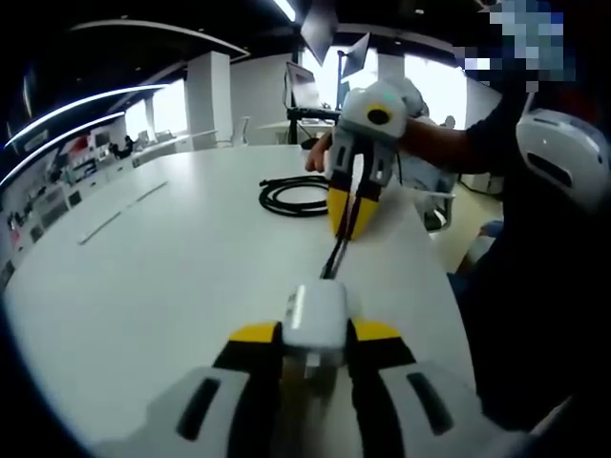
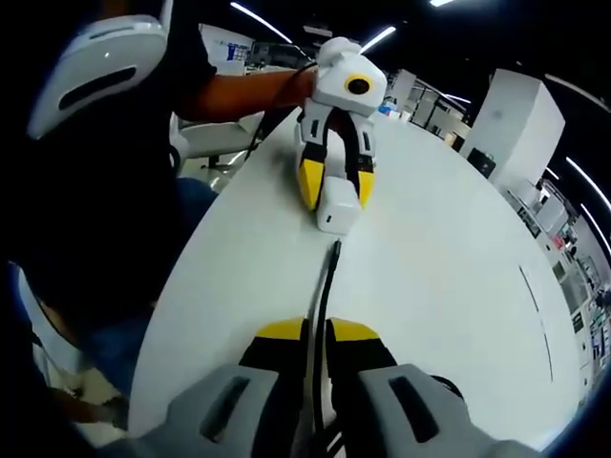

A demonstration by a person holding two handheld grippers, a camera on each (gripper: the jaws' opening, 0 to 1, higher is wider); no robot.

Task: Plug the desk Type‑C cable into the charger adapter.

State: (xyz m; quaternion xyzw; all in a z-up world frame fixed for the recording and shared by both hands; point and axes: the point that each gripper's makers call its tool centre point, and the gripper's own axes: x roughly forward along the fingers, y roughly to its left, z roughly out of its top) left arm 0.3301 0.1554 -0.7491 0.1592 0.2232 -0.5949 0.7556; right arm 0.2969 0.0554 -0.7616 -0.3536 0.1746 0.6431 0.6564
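My left gripper (image 1: 313, 336) clamped on white charger (image 1: 315, 315), yellow-tipped jaws tight on both sides, charger held just above white table (image 1: 172, 267). My right gripper (image 2: 318, 336) closed on black cable (image 2: 325, 296), jaws pinching it, short free end pointing at charger (image 2: 336, 207). Cable plug tip just short of charger, small gap, not seated. In left gripper view, right gripper (image 1: 351, 212) faces charger head-on, cable (image 1: 334, 258) running between. Rest of cable coiled (image 1: 291, 196) on table beyond right gripper, far side from charger.
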